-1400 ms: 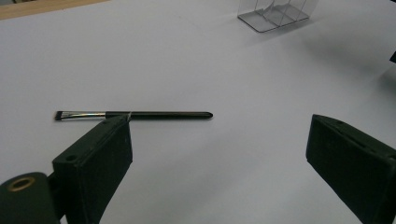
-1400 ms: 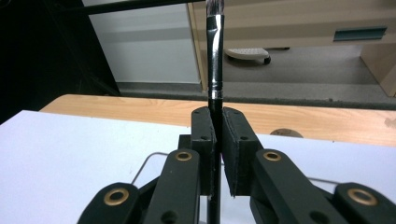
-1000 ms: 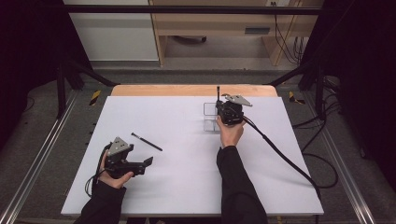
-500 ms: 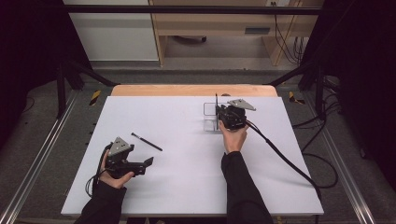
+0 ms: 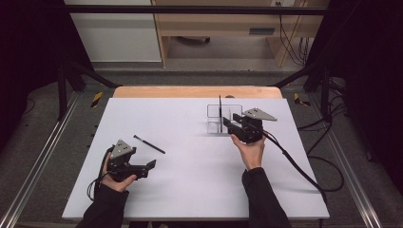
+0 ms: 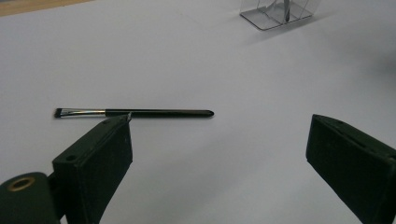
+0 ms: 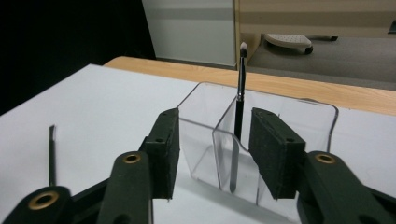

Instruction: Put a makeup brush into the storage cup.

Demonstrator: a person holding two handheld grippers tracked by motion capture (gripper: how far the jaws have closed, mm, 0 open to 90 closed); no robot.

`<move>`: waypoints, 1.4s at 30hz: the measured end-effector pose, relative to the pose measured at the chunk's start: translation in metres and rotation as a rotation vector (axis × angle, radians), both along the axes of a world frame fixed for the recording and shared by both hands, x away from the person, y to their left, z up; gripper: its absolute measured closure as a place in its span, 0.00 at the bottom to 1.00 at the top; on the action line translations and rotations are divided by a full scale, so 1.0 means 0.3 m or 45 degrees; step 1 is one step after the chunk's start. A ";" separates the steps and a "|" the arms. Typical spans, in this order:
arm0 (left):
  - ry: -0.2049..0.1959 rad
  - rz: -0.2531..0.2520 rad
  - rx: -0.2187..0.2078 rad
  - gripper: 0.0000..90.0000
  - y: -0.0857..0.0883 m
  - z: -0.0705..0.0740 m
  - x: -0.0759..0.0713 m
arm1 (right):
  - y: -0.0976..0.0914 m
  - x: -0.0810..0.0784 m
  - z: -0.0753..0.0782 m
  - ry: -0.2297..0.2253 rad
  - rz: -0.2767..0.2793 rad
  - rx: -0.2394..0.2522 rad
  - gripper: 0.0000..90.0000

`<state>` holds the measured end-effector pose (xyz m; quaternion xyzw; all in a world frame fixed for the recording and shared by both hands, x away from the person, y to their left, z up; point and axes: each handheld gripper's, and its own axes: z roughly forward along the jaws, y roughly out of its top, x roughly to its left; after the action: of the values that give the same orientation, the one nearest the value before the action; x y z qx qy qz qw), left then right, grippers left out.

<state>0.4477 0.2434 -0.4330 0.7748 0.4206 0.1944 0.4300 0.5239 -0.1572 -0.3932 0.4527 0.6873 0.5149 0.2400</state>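
The upright brush (image 7: 240, 88) stands in the clear 2-part holder (image 5: 223, 118) at the far right of the table (image 5: 190, 190), leaning on the divider. If the right gripper (image 5: 229, 124) backs off crookedly, a jaw could clip the light holder and topple it. Its jaws have just been opening and now stand apart, empty. Another brush (image 6: 135, 113) lies near left, just ahead of the left gripper (image 5: 148, 166), open wide, resting level.

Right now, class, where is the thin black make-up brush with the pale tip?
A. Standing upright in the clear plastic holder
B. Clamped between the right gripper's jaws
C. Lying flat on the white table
A: the brush stands in the holder, free of the jaws.
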 end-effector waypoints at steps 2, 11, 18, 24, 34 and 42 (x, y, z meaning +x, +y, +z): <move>0.000 0.002 0.000 0.07 -0.001 -0.001 0.000 | -0.013 -0.017 0.000 0.006 0.009 -0.005 0.55; 0.002 0.015 0.005 0.07 -0.004 -0.005 0.000 | -0.071 -0.096 -0.012 0.001 0.053 -0.021 0.43; 0.000 0.016 0.002 0.07 -0.005 -0.005 -0.001 | -0.105 -0.162 -0.004 -0.038 0.095 -0.019 0.32; -0.002 0.019 -0.005 0.07 -0.003 -0.004 0.000 | -0.143 -0.211 -0.010 -0.033 0.111 -0.013 0.25; -0.012 0.031 -0.019 0.06 0.000 0.000 -0.004 | -0.187 -0.281 -0.038 -0.022 0.131 -0.027 0.14; -0.021 0.038 -0.037 0.06 0.004 0.009 -0.008 | -0.212 -0.309 -0.063 -0.012 0.106 -0.022 0.11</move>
<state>0.4453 0.2447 -0.4303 0.7605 0.4314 0.2011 0.4418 0.4310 -0.2207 -0.4121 0.4190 0.7088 0.5208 0.2255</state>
